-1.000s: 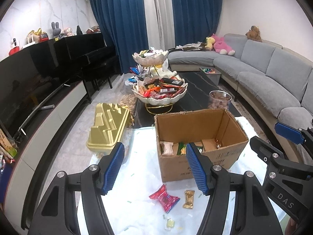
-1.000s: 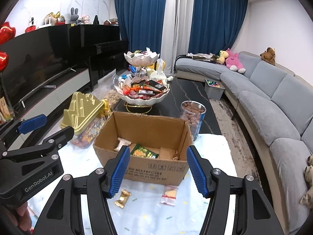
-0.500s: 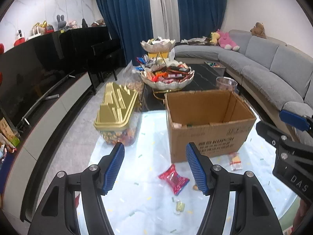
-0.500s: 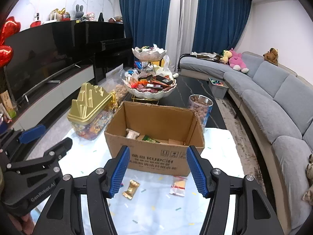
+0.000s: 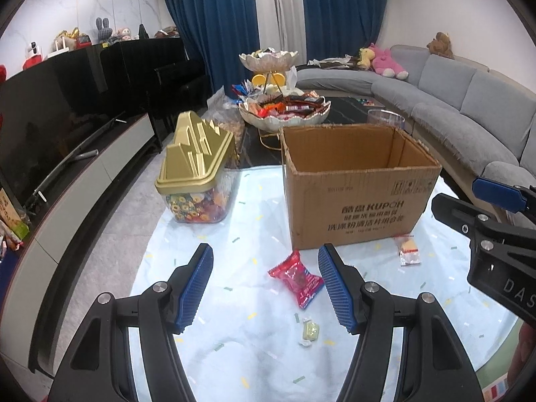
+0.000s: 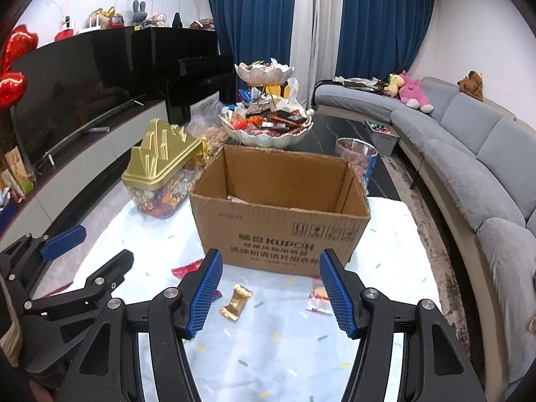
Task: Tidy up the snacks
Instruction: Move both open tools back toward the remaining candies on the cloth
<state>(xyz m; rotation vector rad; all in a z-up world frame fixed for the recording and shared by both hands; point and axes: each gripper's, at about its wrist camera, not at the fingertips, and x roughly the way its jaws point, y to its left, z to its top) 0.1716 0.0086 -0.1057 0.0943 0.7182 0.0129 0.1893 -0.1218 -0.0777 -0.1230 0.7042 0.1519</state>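
You hold both claws wide and empty over loose snacks; next, close your left claw [image 5: 265, 288] on the red packet [image 5: 296, 279] at lower centre.

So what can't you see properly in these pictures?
- Inside the cardboard box: left view, its front wall hides everything.
- Red snack packet: right view, left tongs cover part.
- Clear packet: right view, a blue pad overlaps its edge.

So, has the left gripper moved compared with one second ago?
Yes. The left gripper has come down toward the table: the brown cardboard box now shows its printed front, and its inside bottom is no longer visible.
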